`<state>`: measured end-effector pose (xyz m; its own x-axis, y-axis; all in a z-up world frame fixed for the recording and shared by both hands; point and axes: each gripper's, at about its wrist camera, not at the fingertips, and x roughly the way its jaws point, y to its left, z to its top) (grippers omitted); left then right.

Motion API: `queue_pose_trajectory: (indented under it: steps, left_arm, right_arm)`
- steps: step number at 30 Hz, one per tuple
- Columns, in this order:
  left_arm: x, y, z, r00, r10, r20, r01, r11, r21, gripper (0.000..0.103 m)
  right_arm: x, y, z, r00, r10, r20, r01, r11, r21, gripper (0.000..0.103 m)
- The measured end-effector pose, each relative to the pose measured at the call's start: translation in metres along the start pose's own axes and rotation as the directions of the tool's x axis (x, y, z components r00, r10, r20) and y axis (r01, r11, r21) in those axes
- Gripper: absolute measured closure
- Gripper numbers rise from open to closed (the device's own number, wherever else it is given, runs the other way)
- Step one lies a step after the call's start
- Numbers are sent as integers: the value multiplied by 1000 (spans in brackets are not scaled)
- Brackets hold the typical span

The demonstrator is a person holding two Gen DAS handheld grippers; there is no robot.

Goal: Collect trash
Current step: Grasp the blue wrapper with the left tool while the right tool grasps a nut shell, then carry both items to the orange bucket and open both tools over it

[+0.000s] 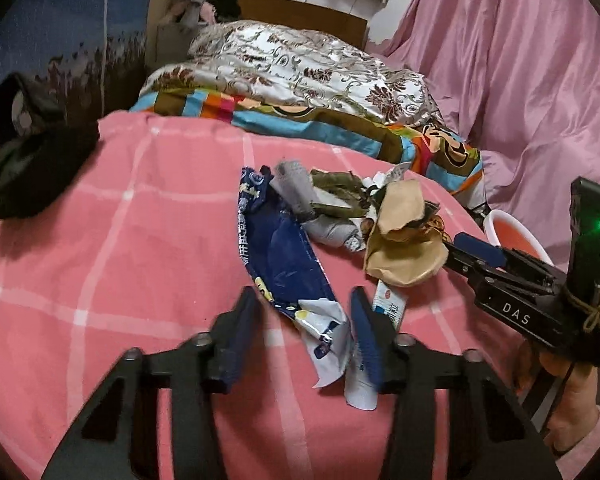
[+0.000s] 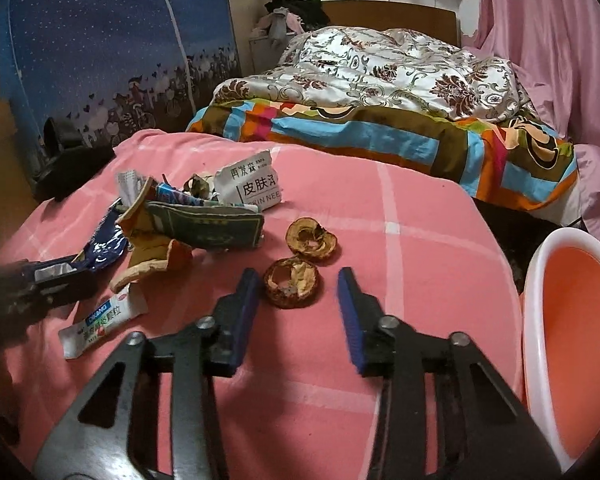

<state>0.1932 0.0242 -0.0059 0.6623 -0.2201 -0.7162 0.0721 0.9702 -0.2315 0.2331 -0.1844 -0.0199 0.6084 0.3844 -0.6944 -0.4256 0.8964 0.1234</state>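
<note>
Trash lies in a heap on the pink checked bedcover. My left gripper is open, and the white end of a blue wrapper lies between its fingers, close to the right pad and not pinched. A white sachet and tan peel lie beside it. My right gripper is open around a brown dried fruit shell half, with a small gap on each side. A second shell half sits just beyond. The right gripper also shows in the left wrist view, held by a hand.
A pink basin with a white rim stands off the bed's right edge. A flattened green carton, a printed white packet and another sachet lie left. A black bag sits far left, folded quilts behind.
</note>
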Motion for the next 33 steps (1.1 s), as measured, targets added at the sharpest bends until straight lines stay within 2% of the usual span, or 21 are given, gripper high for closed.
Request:
queue_pose_trajectory:
  steps: [5, 7, 15, 19, 22, 25, 30, 33]
  left_arm:
    - [-8, 5, 0, 1000, -17, 8, 18, 999, -29, 76]
    - [-14, 7, -3, 1000, -13, 25, 14, 999, -32, 83]
    - [-51, 9, -16, 993, 17, 117, -12, 999, -43, 84]
    - [-67, -1, -23, 980, 54, 192, -48, 998, -34, 84]
    - [-80, -12, -25, 959, 64, 275, -66, 998, -3, 84]
    - [-90, -32, -26, 937, 32, 348, -57, 997, 61, 84]
    - [-90, -77, -22, 907, -97, 410, 23, 983, 182, 84]
    - [-87, -105, -15, 879, -206, 430, 108, 965, 239, 84]
  right_arm:
    - [-5, 3, -2, 1000, 15, 10, -15, 1000, -16, 67]
    - [-11, 5, -5, 1000, 18, 25, -18, 1000, -23, 67]
    - [-46, 13, -21, 991, 21, 134, -13, 998, -56, 67]
    - [-68, 18, -24, 973, 7, 232, 10, 997, -75, 67]
    - [-91, 17, -25, 939, -10, 343, 38, 996, -77, 67]
    - [-115, 11, -28, 897, -39, 441, 73, 995, -61, 67]
    - [-160, -11, -34, 798, -143, 586, 168, 986, 12, 67]
    - [-181, -27, -38, 744, -218, 631, 229, 971, 65, 67]
